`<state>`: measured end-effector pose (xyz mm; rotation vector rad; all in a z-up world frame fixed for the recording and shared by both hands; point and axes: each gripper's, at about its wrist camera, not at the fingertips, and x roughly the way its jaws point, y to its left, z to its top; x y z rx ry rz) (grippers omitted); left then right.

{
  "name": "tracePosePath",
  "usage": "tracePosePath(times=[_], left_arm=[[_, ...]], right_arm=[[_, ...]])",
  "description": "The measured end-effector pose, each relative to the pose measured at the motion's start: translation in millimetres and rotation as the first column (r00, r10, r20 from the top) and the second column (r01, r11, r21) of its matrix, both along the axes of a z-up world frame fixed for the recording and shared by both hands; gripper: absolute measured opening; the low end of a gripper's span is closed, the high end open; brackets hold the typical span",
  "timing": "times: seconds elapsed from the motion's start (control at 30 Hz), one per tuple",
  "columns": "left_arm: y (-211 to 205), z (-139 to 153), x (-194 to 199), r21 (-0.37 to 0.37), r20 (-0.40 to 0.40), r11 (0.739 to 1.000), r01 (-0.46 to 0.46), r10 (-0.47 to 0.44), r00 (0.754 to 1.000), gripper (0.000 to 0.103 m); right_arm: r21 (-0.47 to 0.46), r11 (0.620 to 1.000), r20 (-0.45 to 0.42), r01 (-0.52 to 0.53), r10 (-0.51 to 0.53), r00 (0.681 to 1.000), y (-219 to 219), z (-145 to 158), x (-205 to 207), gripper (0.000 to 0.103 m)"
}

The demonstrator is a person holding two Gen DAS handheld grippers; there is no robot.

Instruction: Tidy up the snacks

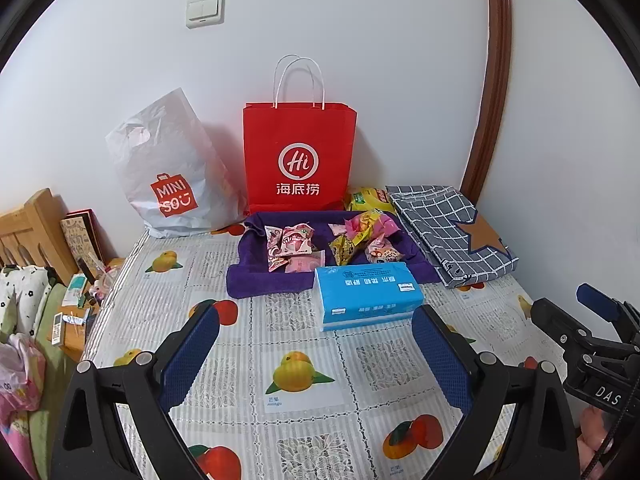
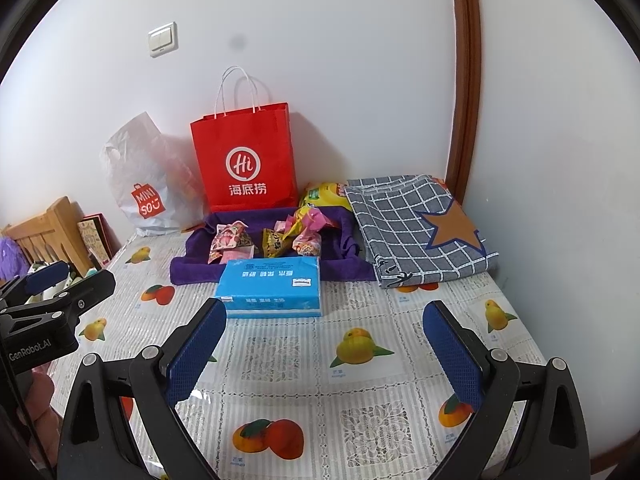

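Purple cloth tray (image 1: 256, 280) at twelve o'clock on the desk (image 1: 304, 360), cradling the pink and yellow snacks (image 1: 294, 242) so none scatter; left hand-held gripper (image 1: 316, 356) and right hand-held gripper (image 2: 324, 354) both spread wide, holding nothing.

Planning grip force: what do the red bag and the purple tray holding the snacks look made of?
Red bag: stiff matte paper, by its crisp folds and twisted cord handles. Purple tray: soft plush fabric, probably fleece, by its fuzzy, sagging rim. Both likely crush easily.
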<state>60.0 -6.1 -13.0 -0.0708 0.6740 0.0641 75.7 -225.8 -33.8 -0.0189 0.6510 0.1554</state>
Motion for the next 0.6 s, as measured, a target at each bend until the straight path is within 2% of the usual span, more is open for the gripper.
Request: tracePosePath(times=[0.6], left_arm=[[-0.7, 0.0, 0.0, -0.001, -0.002, 1.0, -0.004, 0.004, 1.0, 0.097]], right_arm=[[0.003, 1.0, 0.005, -0.001, 0.001, 1.0, -1.2, 1.0, -0.9, 0.098]])
